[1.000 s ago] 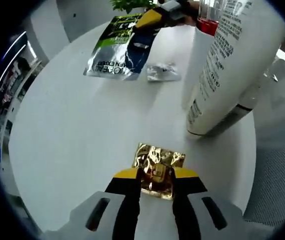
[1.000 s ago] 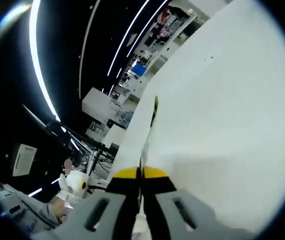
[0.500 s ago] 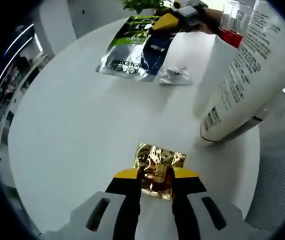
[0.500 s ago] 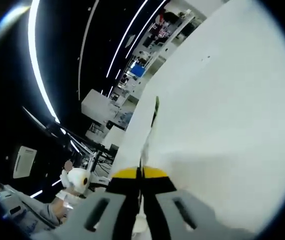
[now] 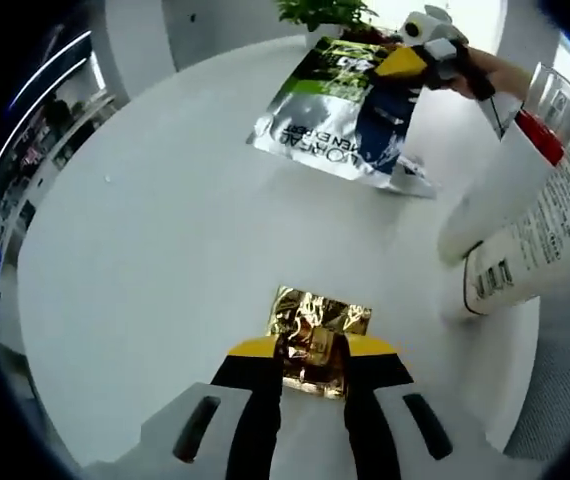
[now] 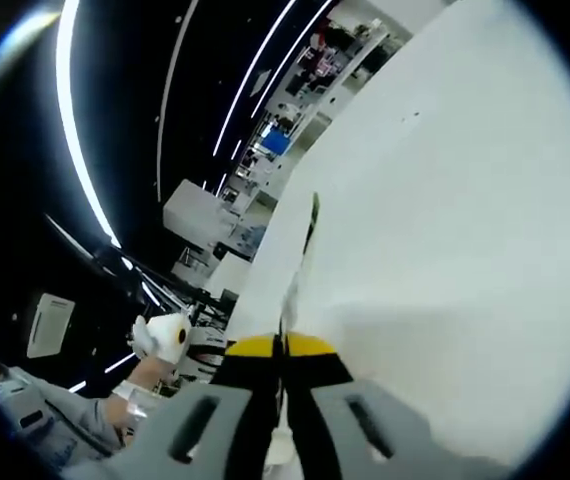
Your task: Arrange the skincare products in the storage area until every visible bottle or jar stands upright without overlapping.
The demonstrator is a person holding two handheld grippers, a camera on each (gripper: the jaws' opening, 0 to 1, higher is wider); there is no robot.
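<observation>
**Both grippers pinching flat sachets over white table**

Left gripper view: left gripper at bottom centre, jaws pinching a crinkled gold foil sachet. Sachet gripped by its near edge between the yellow-tipped jaws, far half projecting past the tips, above the white round table. At right edge, a large white tube with printed text and barcode, leaning, red band near its upper end; whether standing or held, cannot tell. At upper centre-right, a green, silver and blue sachet lifted at one end, clamped by the right gripper entering from the upper right. Small clear wrapper just below that sachet. Green plant at top edge.

Right gripper view: right gripper at bottom centre, jaws pressed nearly together on the same sachet, seen edge-on as a thin sheet rising straight from between the tips. White table surface across the right half. Dark room with strip lights at left; gloved hand at lower left.
</observation>
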